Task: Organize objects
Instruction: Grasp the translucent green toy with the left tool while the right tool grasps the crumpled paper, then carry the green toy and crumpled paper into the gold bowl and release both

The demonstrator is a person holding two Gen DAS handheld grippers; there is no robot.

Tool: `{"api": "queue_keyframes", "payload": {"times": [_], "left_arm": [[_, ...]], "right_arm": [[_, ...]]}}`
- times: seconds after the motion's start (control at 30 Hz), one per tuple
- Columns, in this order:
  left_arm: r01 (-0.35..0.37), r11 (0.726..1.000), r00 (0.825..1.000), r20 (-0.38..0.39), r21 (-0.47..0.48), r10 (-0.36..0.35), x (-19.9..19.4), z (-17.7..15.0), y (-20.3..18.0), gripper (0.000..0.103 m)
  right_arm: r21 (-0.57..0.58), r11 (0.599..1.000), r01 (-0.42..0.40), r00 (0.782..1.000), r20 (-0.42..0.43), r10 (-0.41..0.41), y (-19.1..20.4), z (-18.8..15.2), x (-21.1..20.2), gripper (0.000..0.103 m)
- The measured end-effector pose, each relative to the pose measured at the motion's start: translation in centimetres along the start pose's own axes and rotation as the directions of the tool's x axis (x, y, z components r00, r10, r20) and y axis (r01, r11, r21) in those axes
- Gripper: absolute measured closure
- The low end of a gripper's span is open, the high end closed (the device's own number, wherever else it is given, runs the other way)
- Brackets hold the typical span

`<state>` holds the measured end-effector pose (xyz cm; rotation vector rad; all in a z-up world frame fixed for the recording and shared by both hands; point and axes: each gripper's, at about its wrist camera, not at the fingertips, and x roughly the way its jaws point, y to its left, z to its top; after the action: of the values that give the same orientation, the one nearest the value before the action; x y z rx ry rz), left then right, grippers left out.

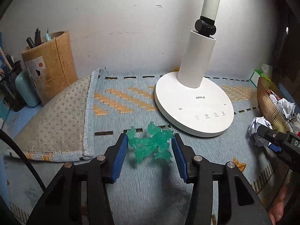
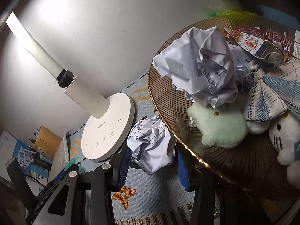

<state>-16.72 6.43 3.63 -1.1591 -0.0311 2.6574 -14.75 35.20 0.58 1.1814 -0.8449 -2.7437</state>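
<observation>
A: Closest to the lens on the left side are the two black arms of the left gripper [image 1: 150,150], blue pads facing in. What sits between them?

B: A translucent green toy figure [image 1: 152,143], lying on the pale blue woven mat [image 1: 131,183]. Both pads look pressed against its sides, so the tongs are clenched on it. It lies just in front of the round base of the white desk lamp [image 1: 195,103].

A: And the other tongs?

B: The right gripper [image 2: 152,161] has a crumpled ball of lined paper [image 2: 151,144] between its blue pads. The pads meet the paper on either side, so it is grasping that ball. The ball sits between the lamp base and the rim of the ribbed amber bowl [image 2: 168,116].

A: What is in the bowl?

B: A larger crumpled paper [image 2: 202,65], a pale green plush piece [image 2: 219,127], a white plush cat [image 2: 285,136] with plaid cloth, and some printed packaging [image 2: 256,43].

A: Anything on the far left?

B: A corner of the mat is folded over, showing its dotted underside [image 1: 56,121]. Behind it stands a wooden pen holder [image 1: 50,65] against the wall.
</observation>
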Motion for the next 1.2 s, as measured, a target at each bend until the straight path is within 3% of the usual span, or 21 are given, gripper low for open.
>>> {"api": "queue_keyframes", "payload": {"times": [0.2, 0.3, 0.37, 0.57, 0.63, 0.67, 0.7, 0.73, 0.83, 1.03, 1.2], "left_arm": [[0.031, 0.999, 0.999, -0.026, -0.015, -0.032, -3.9, -6.0, -1.4, 0.058], [0.006, 1.000, 1.000, -0.013, -0.009, -0.006, -6.8, -9.4, -2.2, 0.058], [-0.005, 1.000, 1.000, 0.009, -0.023, 0.005, -8.6, -10.8, -2.6, 0.058], [0.084, 0.990, 0.995, 0.062, -0.118, -0.077, -9.6, -13.2, -2.7, 0.058], [0.030, 0.997, 0.996, 0.084, -0.075, -0.024, -10.0, -13.4, -3.4, 0.058], [0.042, 0.997, 0.995, 0.089, -0.062, -0.036, -9.9, -13.5, -3.6, 0.057], [0.057, 0.997, 0.995, 0.079, -0.052, -0.053, -9.8, -13.5, -3.8, 0.057], [0.056, 0.997, 0.997, 0.065, -0.049, -0.053, -9.6, -13.6, -3.9, 0.057], [0.057, 0.996, 0.997, 0.063, -0.063, -0.054, -9.7, -13.8, -3.6, 0.057], [0.083, 0.992, 0.994, 0.073, -0.094, -0.077, -10.0, -14.0, -3.0, 0.057], [0.093, 0.993, 0.994, 0.062, -0.078, -0.088, -9.8, -14.0, -3.3, 0.057]], "right_arm": [[-0.093, 0.995, 0.035, 0.999, 0.037, -0.031, 0.1, -2.2, -3.7, 0.059], [-0.182, 0.982, -0.044, 0.999, -0.037, 0.037, 0.4, -5.1, -6.3, 0.058], [-0.253, 0.966, -0.062, 0.998, -0.039, 0.054, 0.2, -7.5, -8.7, 0.058], [-0.417, 0.902, -0.112, 0.991, -0.116, 0.070, -1.4, -12.0, -13.9, 0.058], [-0.446, 0.890, -0.094, 0.993, -0.108, 0.051, -1.7, -12.3, -14.8, 0.045], [-0.446, 0.891, -0.091, 0.993, -0.108, 0.048, -1.9, -12.4, -15.0, 0.037], [-0.433, 0.897, -0.092, 0.993, -0.111, 0.048, -2.1, -12.4, -15.1, 0.019], [-0.409, 0.907, -0.098, 0.992, -0.109, 0.058, -2.7, -12.3, -15.4, 0.015], [-0.347, 0.929, -0.131, 0.988, -0.122, 0.094, -4.0, -12.2, -15.9, 0.014], [-0.276, 0.957, -0.094, 0.988, -0.146, 0.055, -5.2, -12.6, -14.8, 0.014], [-0.291, 0.956, -0.025, 0.995, -0.099, -0.004, -5.2, -12.7, -14.4, 0.014]]}}
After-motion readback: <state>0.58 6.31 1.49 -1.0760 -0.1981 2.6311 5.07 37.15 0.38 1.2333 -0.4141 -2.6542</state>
